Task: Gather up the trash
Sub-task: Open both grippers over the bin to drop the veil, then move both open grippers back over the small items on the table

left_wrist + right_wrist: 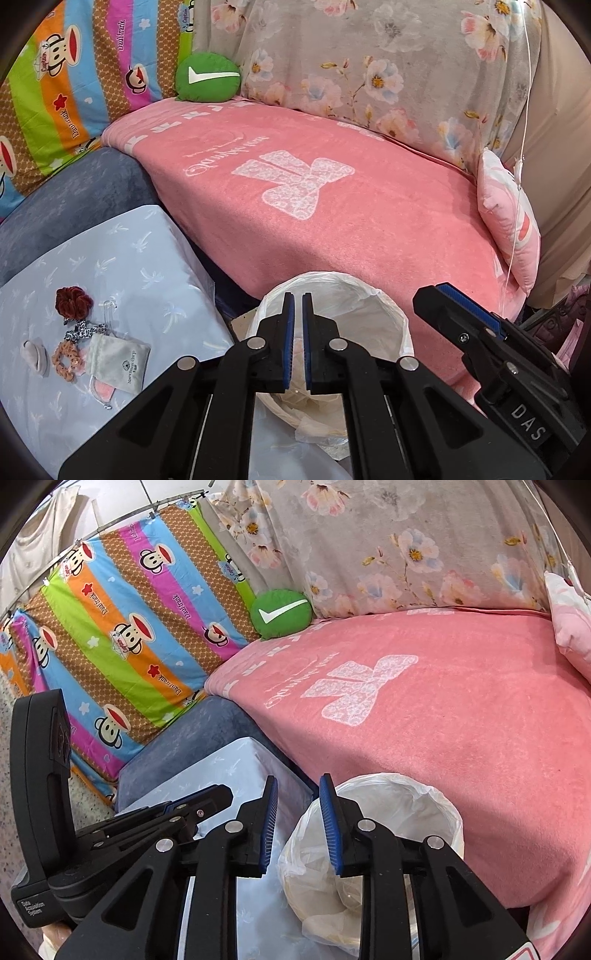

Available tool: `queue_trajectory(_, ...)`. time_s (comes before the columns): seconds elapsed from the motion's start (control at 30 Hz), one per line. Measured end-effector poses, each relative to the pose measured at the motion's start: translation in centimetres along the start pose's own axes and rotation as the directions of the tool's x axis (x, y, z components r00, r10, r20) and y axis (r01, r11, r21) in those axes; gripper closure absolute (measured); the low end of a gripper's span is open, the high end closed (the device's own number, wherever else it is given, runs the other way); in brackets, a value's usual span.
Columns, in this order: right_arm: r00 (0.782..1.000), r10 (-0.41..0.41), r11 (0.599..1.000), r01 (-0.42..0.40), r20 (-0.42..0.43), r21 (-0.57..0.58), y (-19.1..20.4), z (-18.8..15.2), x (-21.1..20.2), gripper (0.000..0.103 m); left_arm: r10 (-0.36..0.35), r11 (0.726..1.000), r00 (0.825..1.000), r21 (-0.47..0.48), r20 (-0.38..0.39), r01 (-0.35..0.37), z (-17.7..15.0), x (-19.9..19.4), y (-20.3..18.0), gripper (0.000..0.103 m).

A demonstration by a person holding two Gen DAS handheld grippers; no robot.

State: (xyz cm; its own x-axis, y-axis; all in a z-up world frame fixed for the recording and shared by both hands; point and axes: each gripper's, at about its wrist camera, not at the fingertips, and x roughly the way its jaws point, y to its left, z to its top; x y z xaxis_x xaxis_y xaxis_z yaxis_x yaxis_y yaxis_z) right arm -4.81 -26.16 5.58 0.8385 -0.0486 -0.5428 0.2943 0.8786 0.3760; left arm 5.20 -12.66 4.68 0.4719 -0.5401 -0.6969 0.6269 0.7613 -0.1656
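A: Which step is this?

B: Likely the drop-off: the left gripper (298, 295) hangs over the lined bin (400, 328) beside the pink sofa's front edge, fingers nearly together, nothing visibly held. Crumpled wrappers (332, 928) lie inside.

A: And the right gripper (298, 786)?

B: Half-open, empty, above the bin's left rim. Next, probably seek remaining trash.

A sofa seat is covered by a pink blanket (332, 206), backed by floral fabric (369, 62). A striped cartoon-monkey sheet (122, 638) is clipped to a rail beside white wall tiles (122, 494).
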Motion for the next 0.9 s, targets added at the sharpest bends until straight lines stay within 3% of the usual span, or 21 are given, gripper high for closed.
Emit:
queue_trajectory(0.43, 0.999, 0.029, 0.998, -0.031, -0.035, -0.055, 3.4, -0.8, 0.9, 0.078, 0.038, 0.998, 0.999, -0.051, 0.003, -0.038, -0.8, -1.0, 2.8, 0.098)
queue_trajectory(0.53, 0.998, 0.038, 0.997, -0.041, -0.047, -0.069, 4.3, -1.2, 1.3, 0.078, 0.066, 0.996, 0.998, -0.063, 0.013, -0.065, -1.1, -1.5, 3.8, 0.083)
queue_trajectory(0.6, 0.997, 0.044, 0.996, -0.049, -0.057, -0.079, 5.0, -1.5, 1.6, 0.077, 0.091, 0.994, 0.995, -0.068, 0.032, -0.088, -1.4, -1.9, 4.3, 0.058)
queue_trajectory(0.63, 0.997, 0.047, 0.995, -0.052, -0.061, -0.084, 5.4, -1.6, 1.8, 0.077, 0.106, 0.992, 0.993, -0.069, 0.046, -0.103, -1.5, -2.3, 4.6, 0.054)
queue_trajectory(0.9, 0.993, 0.07, 0.99, -0.081, -0.095, -0.119, 8.2, -2.5, 3.0, 0.074, 0.166, 0.983, 0.984, -0.092, 0.065, -0.159, -2.3, -3.5, 7.2, 0.053)
